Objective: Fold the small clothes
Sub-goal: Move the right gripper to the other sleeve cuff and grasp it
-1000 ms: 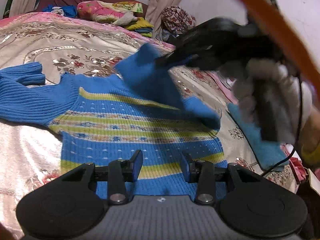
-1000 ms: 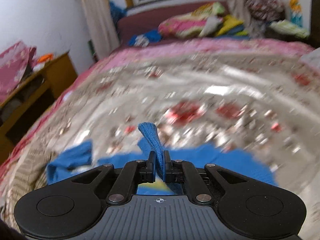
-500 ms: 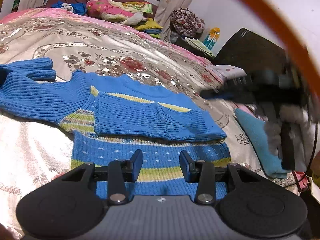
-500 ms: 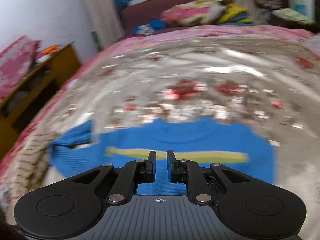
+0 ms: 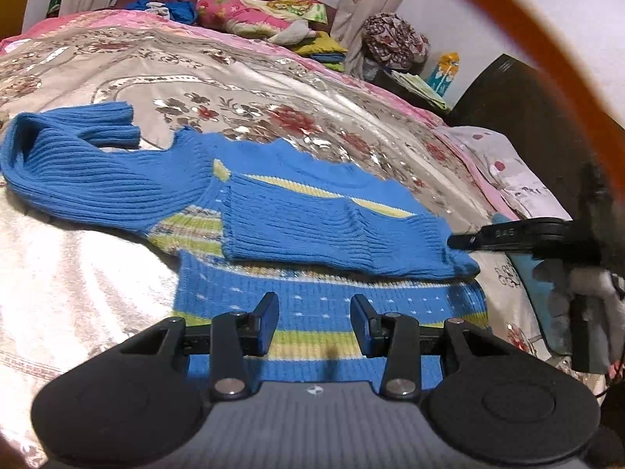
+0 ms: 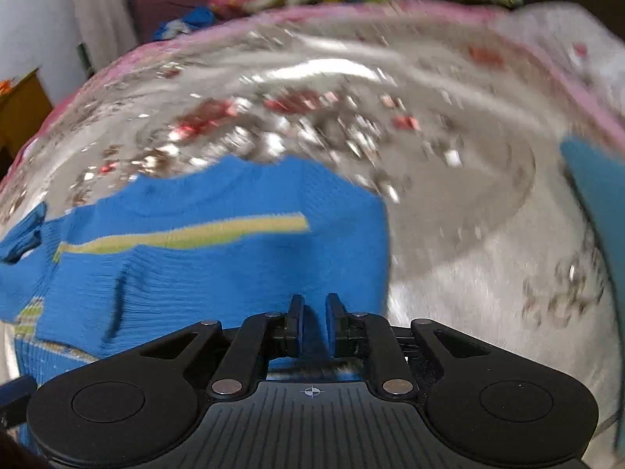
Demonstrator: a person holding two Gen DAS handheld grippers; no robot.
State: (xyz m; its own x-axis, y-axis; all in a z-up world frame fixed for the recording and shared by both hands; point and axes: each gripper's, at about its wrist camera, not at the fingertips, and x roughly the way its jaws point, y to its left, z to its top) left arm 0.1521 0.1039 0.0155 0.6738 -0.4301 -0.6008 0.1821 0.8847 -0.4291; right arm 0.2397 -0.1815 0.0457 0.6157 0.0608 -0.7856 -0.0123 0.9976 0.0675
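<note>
Letting go of the sleeve is the change that matters: a second ago the right gripper (image 6: 312, 322) was pinched on the blue cuff and carrying it over the sweater (image 5: 328, 305); now its fingers stand a little apart with nothing between them, and it sits just off the sweater's right edge. The right wrist view is smeared by motion, so I judge, but cannot be sure, that it is backing away.

That right sleeve (image 5: 336, 234) now lies flat across the chest of the sweater, cuff reaching toward the left shoulder, covering the upper stripes. The sweater itself is spread on the flowered bedspread (image 5: 242, 90), hem nearest the left gripper (image 5: 314, 326).

The left gripper hovers over the hem, fingers wide apart and empty, much as it was a second ago.

So the first sleeve fold looks done. The other sleeve (image 5: 90, 179) is stretched out to the left, its cuff doubled back, and it likely comes next, folded in over the first. A teal garment (image 6: 601, 211) waits at the right.
</note>
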